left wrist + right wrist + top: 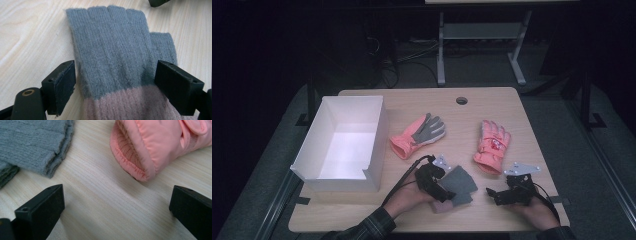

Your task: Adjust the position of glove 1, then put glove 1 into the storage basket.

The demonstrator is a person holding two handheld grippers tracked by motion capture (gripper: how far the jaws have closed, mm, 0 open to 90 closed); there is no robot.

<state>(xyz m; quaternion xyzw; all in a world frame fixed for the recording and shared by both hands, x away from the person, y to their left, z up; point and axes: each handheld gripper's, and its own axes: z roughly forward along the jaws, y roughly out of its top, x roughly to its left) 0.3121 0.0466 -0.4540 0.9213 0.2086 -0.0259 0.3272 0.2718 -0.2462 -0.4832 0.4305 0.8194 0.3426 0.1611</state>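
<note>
A knit glove (459,181) with a grey hand and a dusty-pink cuff lies flat near the table's front edge. My left gripper (441,189) is open, and in the left gripper view (116,77) its jaws stand on either side of the knit glove (112,50), where grey meets pink. My right gripper (494,194) is open over bare wood (117,197). Ahead of it to the left lies the knit glove (32,142). Ahead to the right is the cuff of a pink padded glove (160,145).
A second pink padded glove (417,135) lies palm up with a grey palm, left of the first pink glove (493,145). An open white box (379,135) stands at the left. A cable hole (461,100) sits near the table's far edge.
</note>
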